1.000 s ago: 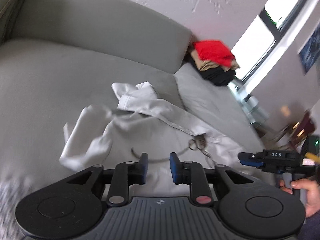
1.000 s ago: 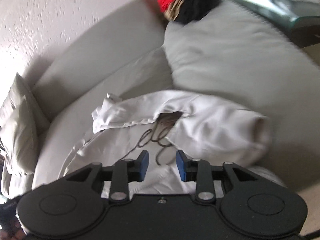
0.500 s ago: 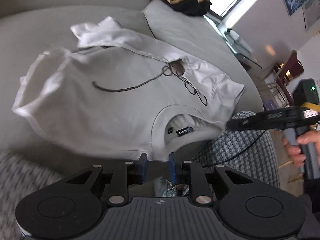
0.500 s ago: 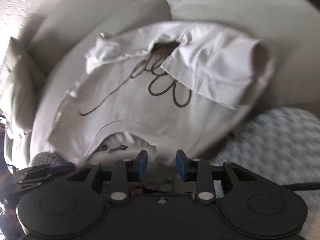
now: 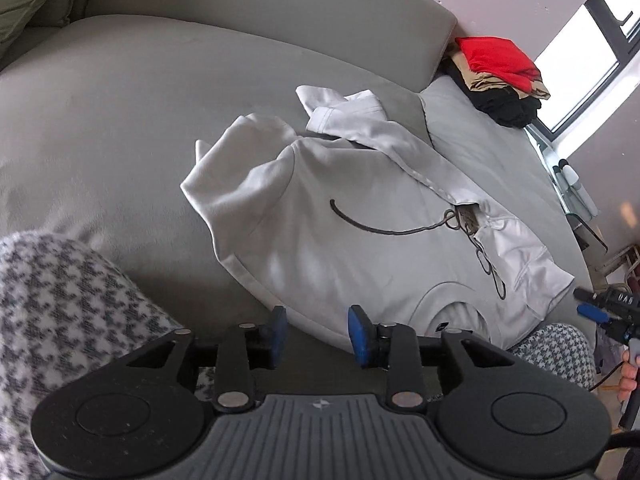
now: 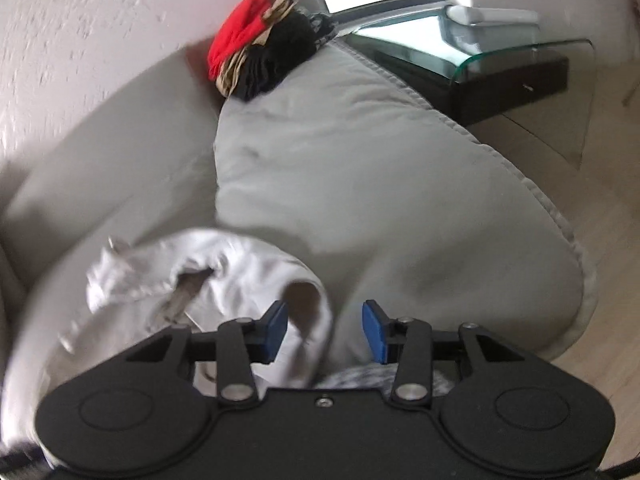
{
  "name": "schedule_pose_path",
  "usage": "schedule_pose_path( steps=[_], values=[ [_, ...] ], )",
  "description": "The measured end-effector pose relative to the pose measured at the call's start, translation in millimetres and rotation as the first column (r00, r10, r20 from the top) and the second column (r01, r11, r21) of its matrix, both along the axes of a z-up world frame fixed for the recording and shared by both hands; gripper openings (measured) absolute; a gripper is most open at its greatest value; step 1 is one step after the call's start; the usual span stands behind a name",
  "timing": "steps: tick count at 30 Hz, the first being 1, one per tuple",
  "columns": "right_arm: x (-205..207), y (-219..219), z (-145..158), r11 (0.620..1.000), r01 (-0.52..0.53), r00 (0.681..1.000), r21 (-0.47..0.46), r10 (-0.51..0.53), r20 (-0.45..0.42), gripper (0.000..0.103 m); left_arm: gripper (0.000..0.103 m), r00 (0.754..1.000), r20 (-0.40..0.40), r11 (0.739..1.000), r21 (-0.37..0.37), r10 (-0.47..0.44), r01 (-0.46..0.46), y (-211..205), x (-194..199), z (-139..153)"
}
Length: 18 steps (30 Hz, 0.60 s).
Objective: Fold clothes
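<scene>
Jaws of both grippers are opening, empty, above the crumpled white hoodie (image 5: 360, 216) with its dark drawstring.

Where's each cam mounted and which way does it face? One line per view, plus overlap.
Left wrist: on the left claw, angled down over the sofa at the white hoodie; its own fingers and, at the right edge, the right claw and a hand show.
Right wrist: on the right claw, facing the cushion and glass table; only its fingers show.
Shared: hoodie, sofa, folded pile. Both claws are opening, empty.
</scene>
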State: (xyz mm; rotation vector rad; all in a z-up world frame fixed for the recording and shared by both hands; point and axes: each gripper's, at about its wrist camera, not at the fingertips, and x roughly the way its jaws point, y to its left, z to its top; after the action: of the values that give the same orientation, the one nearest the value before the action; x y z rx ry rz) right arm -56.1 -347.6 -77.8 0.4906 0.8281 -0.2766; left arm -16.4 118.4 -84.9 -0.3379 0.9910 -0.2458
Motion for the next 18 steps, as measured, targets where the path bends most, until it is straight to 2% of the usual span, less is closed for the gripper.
schedule_pose_path(
  steps=[3, 5, 11, 18],
  values=[
    [3.2, -7.7, -15.0, 0.998, -0.035, 0.999, 0.043, 0.036, -0.023, 0.032, 0.031, 1.000, -0.011, 1.000, -0.030, 0.007, -0.008, 0.2, -1.0, -5.8],
    [3.4, -15.9, -24.1, 0.994, -0.042, 0.999, 0.099, 0.041, 0.015, 0.029, 0.031, 1.000, -0.010, 0.999, -0.040, 0.019, -0.019, 2.2, -2.5, -7.7],
    [10.3, -35.4, -38.5, 0.963, -0.025, 0.997, 0.269, 0.006, 0.075, 0.029, 0.032, 0.997, -0.001, 0.996, -0.055, 0.072, -0.072, 9.6, -2.8, -9.1],
    [23.9, -32.7, -40.1, 0.951, -0.011, 0.996, 0.308, -0.016, 0.086, 0.029, 0.033, 0.981, 0.008, 0.979, -0.077, 0.192, -0.191, 29.4, -2.7, -9.0]
  ],
)
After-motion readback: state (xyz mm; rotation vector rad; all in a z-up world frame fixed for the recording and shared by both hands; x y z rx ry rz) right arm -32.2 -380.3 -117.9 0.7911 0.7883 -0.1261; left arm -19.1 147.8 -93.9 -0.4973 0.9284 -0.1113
